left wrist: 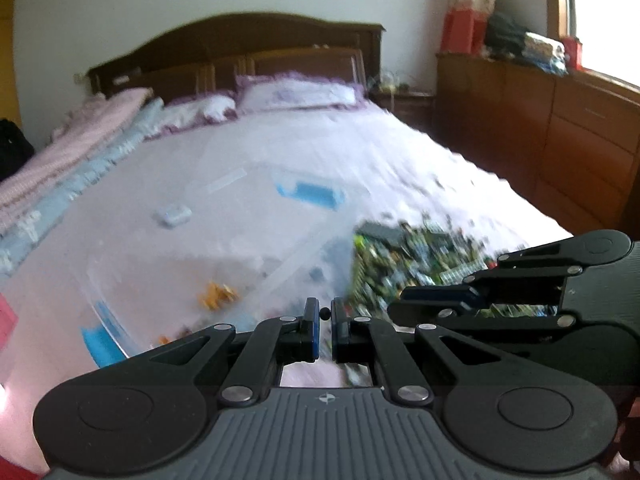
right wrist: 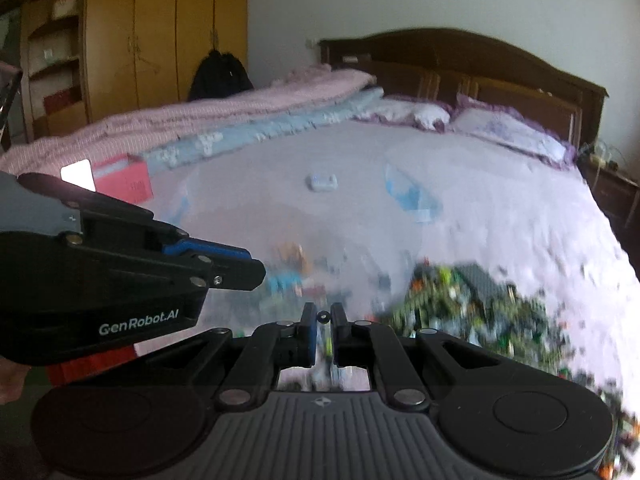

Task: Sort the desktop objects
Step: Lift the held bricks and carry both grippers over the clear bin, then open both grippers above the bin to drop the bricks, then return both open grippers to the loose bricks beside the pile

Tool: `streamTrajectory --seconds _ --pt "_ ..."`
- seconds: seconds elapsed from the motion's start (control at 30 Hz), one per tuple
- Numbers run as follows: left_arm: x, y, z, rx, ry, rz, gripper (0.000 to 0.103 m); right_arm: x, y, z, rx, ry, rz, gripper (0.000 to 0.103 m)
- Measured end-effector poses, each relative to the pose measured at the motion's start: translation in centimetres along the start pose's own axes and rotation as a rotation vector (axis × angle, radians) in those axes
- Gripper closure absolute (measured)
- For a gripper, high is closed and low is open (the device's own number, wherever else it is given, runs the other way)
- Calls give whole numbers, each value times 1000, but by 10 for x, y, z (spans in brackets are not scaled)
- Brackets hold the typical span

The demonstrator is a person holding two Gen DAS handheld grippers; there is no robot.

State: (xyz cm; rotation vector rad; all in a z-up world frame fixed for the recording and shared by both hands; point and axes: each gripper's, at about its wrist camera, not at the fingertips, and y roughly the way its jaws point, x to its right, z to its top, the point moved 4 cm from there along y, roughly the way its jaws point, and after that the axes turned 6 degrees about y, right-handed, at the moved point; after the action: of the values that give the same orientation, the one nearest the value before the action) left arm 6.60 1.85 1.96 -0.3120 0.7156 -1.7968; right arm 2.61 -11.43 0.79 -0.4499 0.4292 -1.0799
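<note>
A heap of small mixed bricks, mostly green and dark, lies on the bed at the right; it also shows in the right wrist view. A clear plastic box with blue clips holds a few orange pieces. My left gripper is nearly shut, with a tiny black piece between its tips. My right gripper is nearly shut, with a small black piece between its tips. Each gripper shows in the other's view: the right one, the left one. Both views are blurred.
A clear lid with a blue clip and a small pale object lie further up the bed. A pink box sits at the left. Folded blankets, pillows and a wooden headboard lie beyond.
</note>
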Motion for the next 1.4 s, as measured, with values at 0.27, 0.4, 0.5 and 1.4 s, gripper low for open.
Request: streamTrajectory --seconds 0.27,0.4,0.5,1.4 --pt "-43 6 34 19 -39 68 96 -8 41 70 44 -14 59 95" --pt "-59 20 34 -13 -67 81 95 -13 75 88 9 -42 45 95" --pt "-71 31 34 -37 -88 92 92 -15 92 93 -20 -40 38 95" --pt "3 -18 -8 0 -47 -3 43 42 13 -37 -107 173 -62 72"
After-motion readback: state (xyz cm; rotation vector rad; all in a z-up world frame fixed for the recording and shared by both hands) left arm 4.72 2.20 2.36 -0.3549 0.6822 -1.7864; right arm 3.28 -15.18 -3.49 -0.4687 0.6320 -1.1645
